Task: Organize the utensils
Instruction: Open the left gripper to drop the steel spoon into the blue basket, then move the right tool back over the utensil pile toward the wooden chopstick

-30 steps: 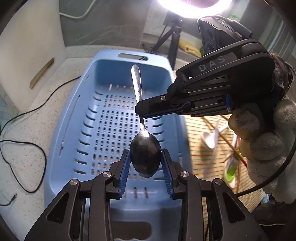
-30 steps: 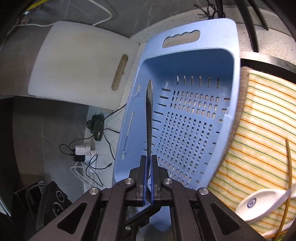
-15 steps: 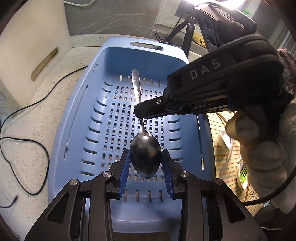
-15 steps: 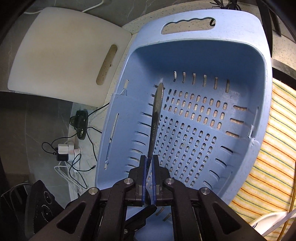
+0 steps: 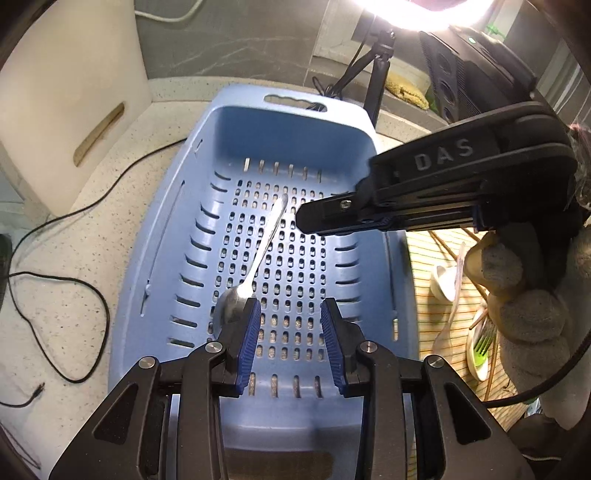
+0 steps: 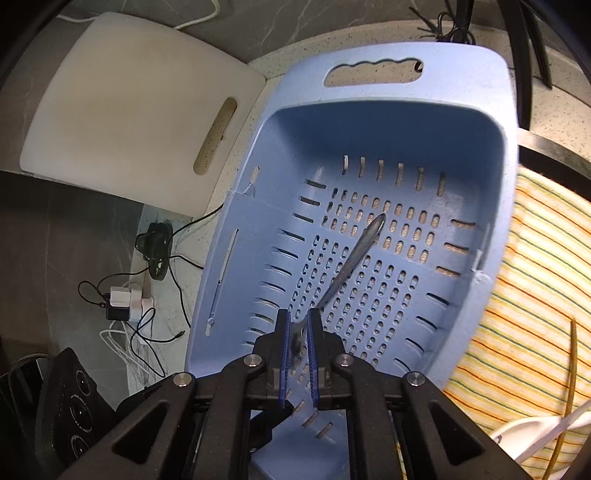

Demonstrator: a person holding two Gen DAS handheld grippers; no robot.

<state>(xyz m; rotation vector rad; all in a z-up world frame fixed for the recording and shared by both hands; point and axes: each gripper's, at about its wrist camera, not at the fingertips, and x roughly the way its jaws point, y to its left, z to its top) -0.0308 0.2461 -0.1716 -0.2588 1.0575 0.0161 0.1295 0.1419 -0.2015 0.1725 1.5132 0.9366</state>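
Raised letters "DAS" readable on black side body of right gripper [image 5: 299, 224], seen from left wrist camera. Small blue mark on white spoon [image 6: 532, 434] at lower right, too small to read. No other legible text, numbers or signs.

A speckled, pale stone countertop [image 5: 74, 295] filled the lower part of the room. Behind it rose a dark grey, marble-veined wall [image 5: 240, 40]. A white cutting board [image 6: 140, 96] with a slot handle leaned against that wall. Thin black cables [image 5: 55, 280] trailed across the counter. A bright ring light [image 5: 424, 13] glared from the top edge, on a black tripod [image 5: 376, 77]. White plug adapters [image 6: 129, 301] lay on a darker, lower surface beside the counter.
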